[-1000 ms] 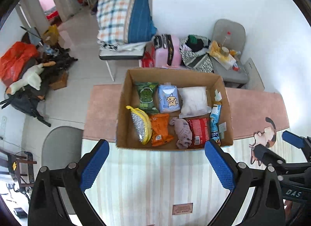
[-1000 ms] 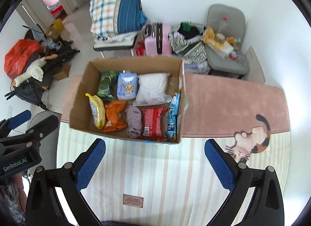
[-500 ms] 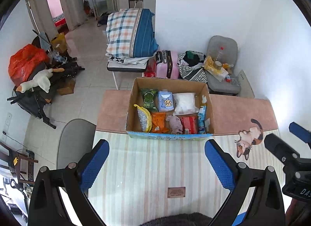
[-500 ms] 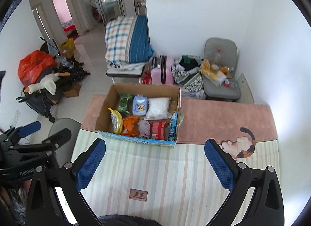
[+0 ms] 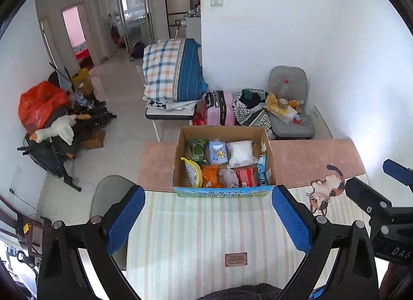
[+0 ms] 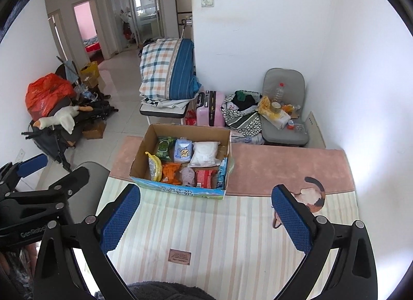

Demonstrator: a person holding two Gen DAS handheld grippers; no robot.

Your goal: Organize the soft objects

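Observation:
An open cardboard box (image 5: 267,150) stands on the table at the seam of the pink and striped cloths; it also shows in the right wrist view (image 6: 139,156). It holds several soft packs: a green pack (image 5: 198,147), a blue tissue pack (image 5: 217,152), a white bag (image 5: 240,152), a yellow-edged pouch (image 5: 192,172), an orange pack (image 5: 210,176), a grey-pink plush (image 5: 229,177) and a red pack (image 5: 247,176). My left gripper (image 5: 207,218) is open and empty, held high and back from the box. My right gripper (image 6: 205,218) is also open and empty.
The striped cloth (image 5: 206,235) covers the near table, the pink cloth with a cat figure (image 5: 325,189) the far part. A grey chair (image 5: 108,194) stands at the left. Behind the table are a pink suitcase (image 5: 220,107), a cluttered chair (image 5: 290,109) and folded bedding (image 5: 173,70).
Both grippers have pulled up and back from the box, which now looks smaller and farther. Both stay open and empty. The box contents have not moved.

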